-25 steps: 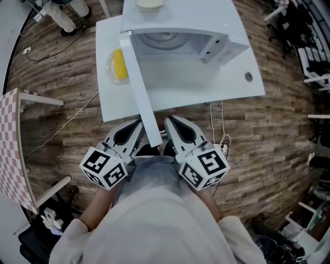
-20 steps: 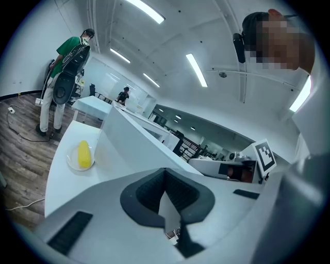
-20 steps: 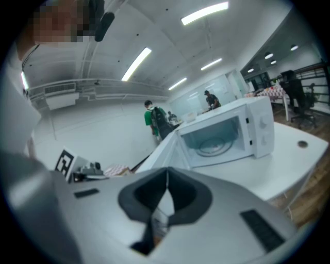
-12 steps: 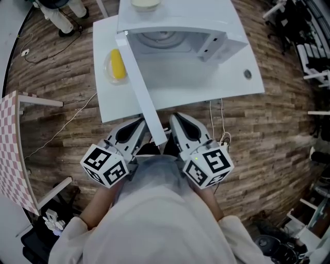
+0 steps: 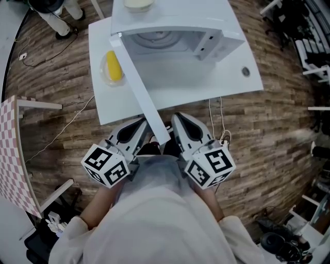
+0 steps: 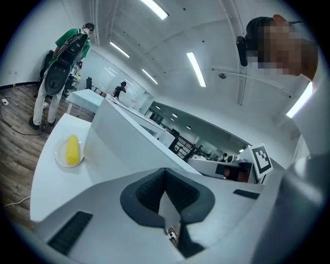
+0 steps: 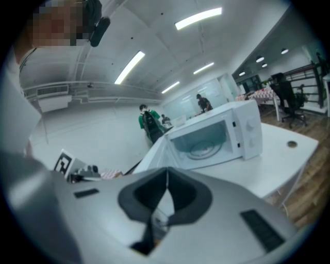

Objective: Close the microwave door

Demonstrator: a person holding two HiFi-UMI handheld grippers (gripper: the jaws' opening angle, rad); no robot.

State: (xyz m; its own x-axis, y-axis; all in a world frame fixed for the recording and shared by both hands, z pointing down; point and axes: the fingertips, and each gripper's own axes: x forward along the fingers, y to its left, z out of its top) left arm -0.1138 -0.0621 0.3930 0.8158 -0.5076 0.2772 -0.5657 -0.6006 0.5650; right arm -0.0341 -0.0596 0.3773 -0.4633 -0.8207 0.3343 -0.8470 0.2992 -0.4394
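Observation:
A white microwave (image 5: pixel 175 31) stands on a white table (image 5: pixel 206 87) with its door (image 5: pixel 140 87) swung wide open; the door's free edge reaches out past the table's front. My left gripper (image 5: pixel 142 122) is just left of that edge and my right gripper (image 5: pixel 176 117) just right of it, both close to my body. Both are shut with nothing between the jaws. In the left gripper view the door (image 6: pixel 129 139) fills the middle. In the right gripper view the microwave (image 7: pixel 216 136) shows its empty cavity and glass turntable.
A corn cob on a clear plate (image 5: pixel 113 66) lies on the table left of the door. A bowl (image 5: pixel 138 4) sits on top of the microwave. A checkered table (image 5: pixel 13 149) stands at the left. A cable (image 5: pixel 219 124) hangs off the front edge. A person (image 6: pixel 72 46) stands beyond.
The view has shifted a little, so the table and microwave sit slightly higher and further left. Both grippers stay shut beside the open door's edge; the door has not swung.

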